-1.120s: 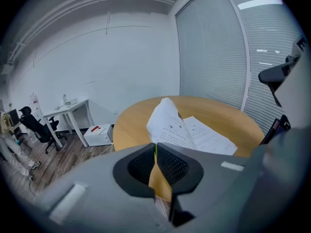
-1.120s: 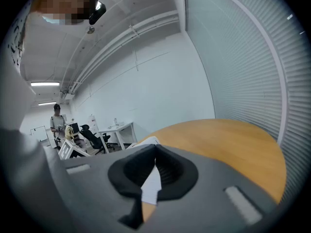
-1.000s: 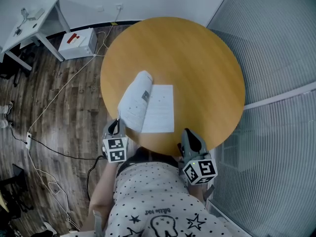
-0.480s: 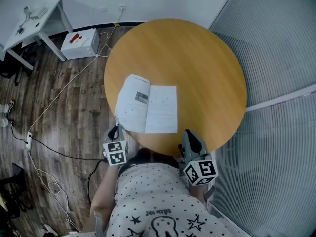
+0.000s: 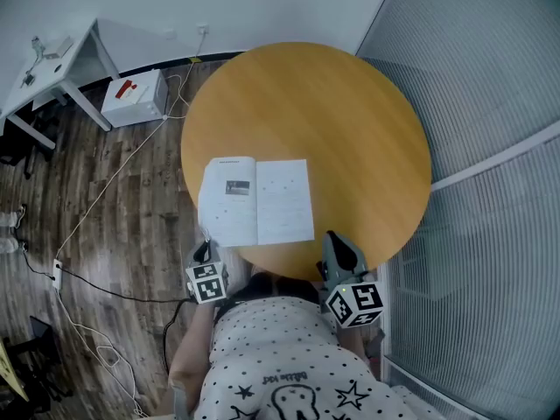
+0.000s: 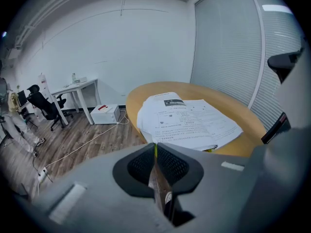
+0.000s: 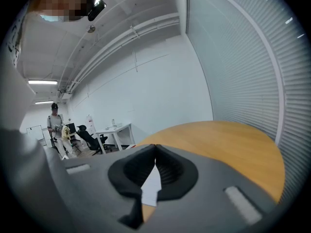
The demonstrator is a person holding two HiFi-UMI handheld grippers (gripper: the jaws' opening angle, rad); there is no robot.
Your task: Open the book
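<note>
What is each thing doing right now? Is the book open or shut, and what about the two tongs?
White paper book: open, lying flat with its pages up.
Left tongs: shut, holding nothing, off the book.
Right tongs: shut, holding nothing, off the book.
Round orange-brown wooden table: standing, with only the book on it.

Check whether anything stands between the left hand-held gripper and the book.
Nothing visible does. The book lies open at the round table's near edge. The left hand-held gripper, jaws together and empty, hovers just off that edge by the book's near left corner, with only open air between them.
</note>
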